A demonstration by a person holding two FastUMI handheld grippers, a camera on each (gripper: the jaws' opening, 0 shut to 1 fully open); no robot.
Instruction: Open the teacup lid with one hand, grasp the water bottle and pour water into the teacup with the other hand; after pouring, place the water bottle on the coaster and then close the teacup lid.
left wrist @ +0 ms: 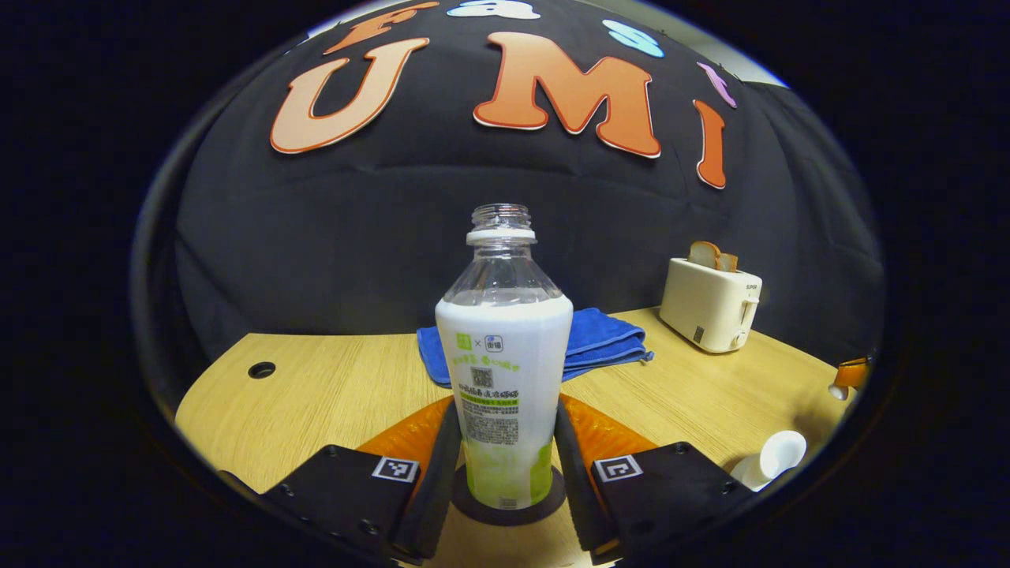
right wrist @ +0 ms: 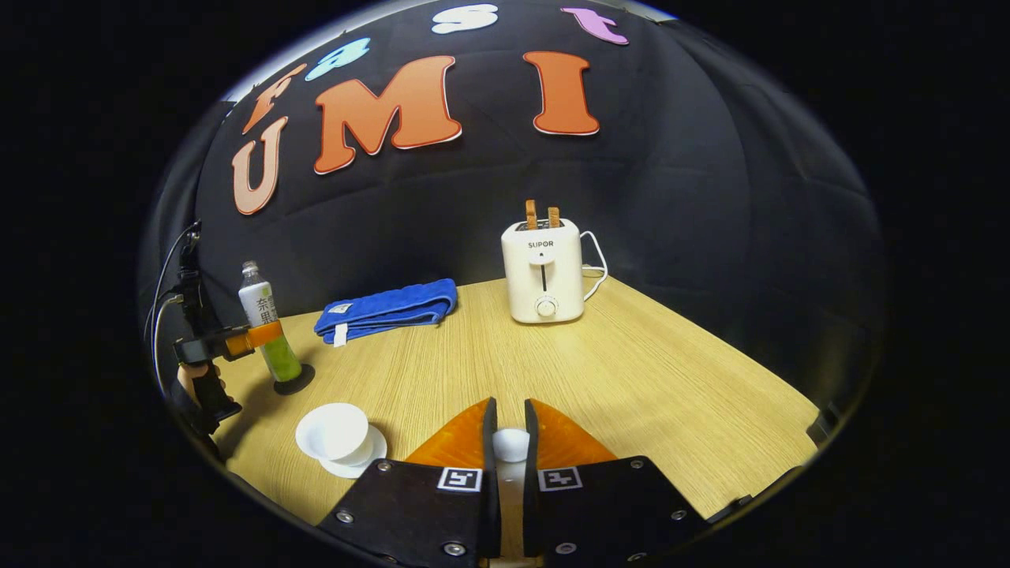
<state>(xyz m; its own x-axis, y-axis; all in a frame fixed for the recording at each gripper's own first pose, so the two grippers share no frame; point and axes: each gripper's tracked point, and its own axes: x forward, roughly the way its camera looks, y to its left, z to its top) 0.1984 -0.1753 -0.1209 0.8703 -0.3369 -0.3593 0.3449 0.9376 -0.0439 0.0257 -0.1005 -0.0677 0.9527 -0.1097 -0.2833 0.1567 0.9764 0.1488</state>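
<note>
- In the right gripper view the teacup lid (right wrist: 511, 444) is mostly hidden: just a small white knob shows between the two fingers of the right gripper (right wrist: 510, 442), and what lies under the knob is covered by the gripper body. The fingers stand nearly together with the knob pinched between them, so this gripper is clenched on the lid.
- In the left gripper view the fingers of the left gripper (left wrist: 507, 442) stand on both sides of the water bottle (left wrist: 505, 371), against its lower body. Whether they press it or only touch it is hard to tell.
- The foot of the bottle is partly covered by the fingers; it stands on the dark round coaster (left wrist: 508, 505), directly between the fingertips.
- The bottle is upright, its long axis vertical, the uncapped mouth pointing up.
- The teacup (right wrist: 335, 432) stands open on its saucer, ahead-left of the right gripper; in the left gripper view it is cut off at the lower right edge.
- The wooden table (right wrist: 631, 371) carries a blue towel (right wrist: 387, 312) behind the bottle and a cream toaster (right wrist: 543, 272) with bread slices further ahead of the right gripper.
- Black cloth closes the booth behind the table.
</note>
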